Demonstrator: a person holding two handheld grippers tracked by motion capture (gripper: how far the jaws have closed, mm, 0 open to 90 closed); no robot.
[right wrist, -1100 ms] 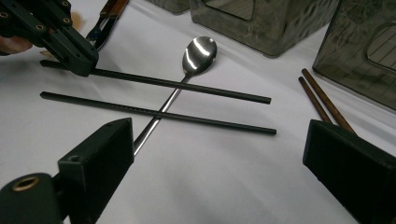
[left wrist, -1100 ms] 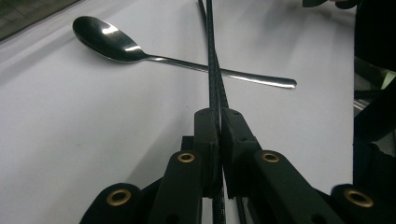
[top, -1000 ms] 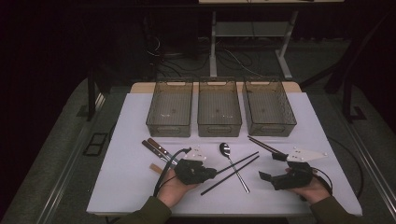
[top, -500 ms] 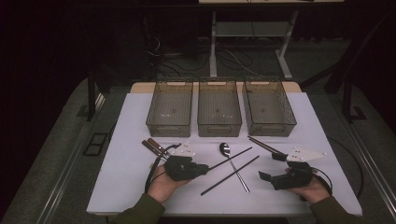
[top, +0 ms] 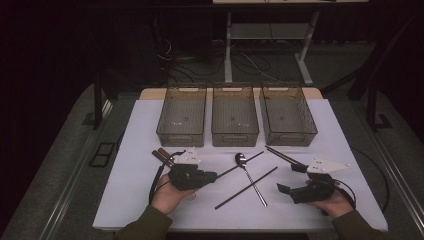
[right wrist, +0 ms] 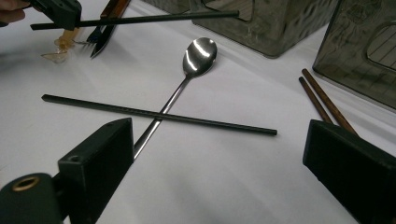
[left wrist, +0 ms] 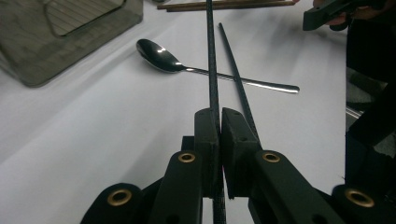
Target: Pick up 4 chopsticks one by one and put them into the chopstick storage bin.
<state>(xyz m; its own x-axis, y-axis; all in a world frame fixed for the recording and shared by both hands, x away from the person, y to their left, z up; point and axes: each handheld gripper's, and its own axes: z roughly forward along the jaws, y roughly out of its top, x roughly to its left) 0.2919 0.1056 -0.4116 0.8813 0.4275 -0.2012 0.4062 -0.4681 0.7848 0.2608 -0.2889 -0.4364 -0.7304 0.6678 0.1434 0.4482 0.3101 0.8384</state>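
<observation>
Left hand-held gripper (left wrist: 219, 128) pinches a black chopstick (left wrist: 209, 56) at lower centre; right hand-held gripper (right wrist: 215, 158) stands spread above the spoon (right wrist: 198, 53) and second chopstick (right wrist: 159, 113).

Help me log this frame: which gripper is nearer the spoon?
Left. The left gripper, clamping a black chopstick, sits just left of the spoon; the right gripper waits open farther off on the spoon's right.

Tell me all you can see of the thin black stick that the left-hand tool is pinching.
The black chopstick is long, thin and straight, dark with a finely textured surface. The left gripper has its jaws shut on it near one end, with a short stub behind the jaws. It is held off the white table, roughly level, its far end toward the middle basket. Its twin lies across the spoon.
</observation>
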